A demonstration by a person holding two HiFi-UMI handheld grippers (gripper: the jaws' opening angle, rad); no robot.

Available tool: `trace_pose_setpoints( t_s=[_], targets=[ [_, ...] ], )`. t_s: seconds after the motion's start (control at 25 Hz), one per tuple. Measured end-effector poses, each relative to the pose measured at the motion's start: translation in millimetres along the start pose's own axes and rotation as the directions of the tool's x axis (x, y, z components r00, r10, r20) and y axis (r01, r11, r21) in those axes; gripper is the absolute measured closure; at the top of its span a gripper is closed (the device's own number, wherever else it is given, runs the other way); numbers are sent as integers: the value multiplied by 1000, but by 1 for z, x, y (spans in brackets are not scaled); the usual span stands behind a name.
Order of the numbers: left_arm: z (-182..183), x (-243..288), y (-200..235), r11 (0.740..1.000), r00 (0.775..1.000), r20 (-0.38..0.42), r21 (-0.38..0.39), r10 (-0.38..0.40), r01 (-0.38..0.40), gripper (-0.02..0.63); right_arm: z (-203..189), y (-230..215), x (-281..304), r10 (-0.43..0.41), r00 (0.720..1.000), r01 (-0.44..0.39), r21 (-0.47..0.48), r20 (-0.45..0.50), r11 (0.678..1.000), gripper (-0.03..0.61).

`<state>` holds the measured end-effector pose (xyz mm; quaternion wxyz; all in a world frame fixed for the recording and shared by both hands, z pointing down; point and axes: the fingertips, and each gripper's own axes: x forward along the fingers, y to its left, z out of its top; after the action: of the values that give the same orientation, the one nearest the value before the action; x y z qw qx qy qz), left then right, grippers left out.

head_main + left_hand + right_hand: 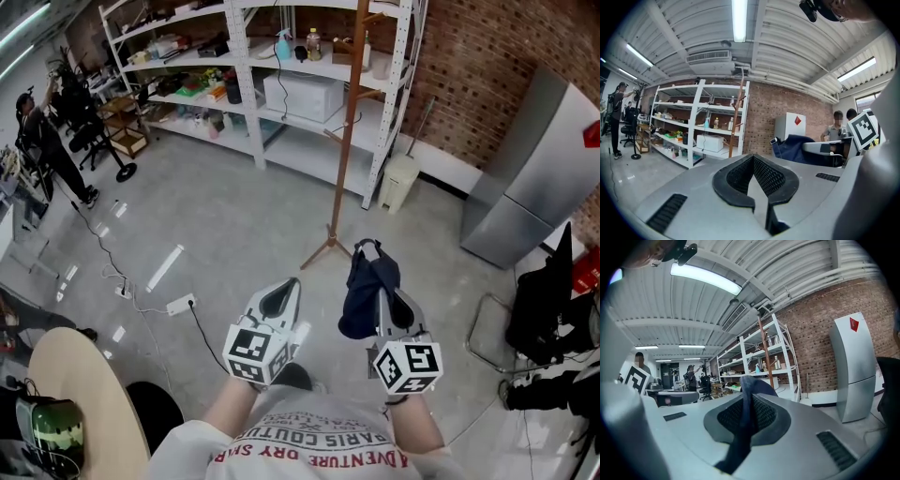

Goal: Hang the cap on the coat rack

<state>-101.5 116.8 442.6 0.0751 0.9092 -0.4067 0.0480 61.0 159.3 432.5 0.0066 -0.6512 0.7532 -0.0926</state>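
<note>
A dark navy cap [366, 292] hangs from my right gripper [382, 300], whose jaws are shut on its fabric. In the right gripper view the cap [746, 394] runs as a dark fold between the pads of the right gripper [747, 417]. My left gripper [284, 292] is beside it to the left, shut with nothing in it; the left gripper [758, 183] sees the cap [794, 147] at its right. The wooden coat rack [346, 131] stands ahead on the floor in front of the shelves, apart from both grippers. The coat rack [739, 117] [765, 357] shows in both gripper views.
White shelving [281, 84] full of items lines the back wall. A grey refrigerator [534, 178] stands at right, a white bin [398, 183] near the rack. A black chair [544, 300], a round wooden table [75, 394], a floor power strip [178, 303], a person [42, 141] far left.
</note>
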Motion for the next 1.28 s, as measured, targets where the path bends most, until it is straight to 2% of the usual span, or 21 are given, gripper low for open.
trace_pose_setpoints(
  t_s=[0.28,0.56,0.8,1.0,1.28],
  targets=[
    [1,39,38,1000,1000,-4,-29,6,-6,607,-3,-6,49,3,1000,-3,1,-27,1000,560],
    [25,133,71,997,997,24,-29,-76,76,607,15,-43,125,-54,998,54,-15,-23,998,560],
    [32,212,125,992,992,0,-32,-125,125,607,17,-74,212,-117,992,117,-11,-34,993,560],
    [52,271,177,988,989,5,-31,-149,149,607,30,-87,282,-154,988,154,8,-29,988,560],
    [60,326,225,987,988,-2,-40,-156,156,607,41,-103,345,-181,983,181,0,-21,983,560]
  ],
)
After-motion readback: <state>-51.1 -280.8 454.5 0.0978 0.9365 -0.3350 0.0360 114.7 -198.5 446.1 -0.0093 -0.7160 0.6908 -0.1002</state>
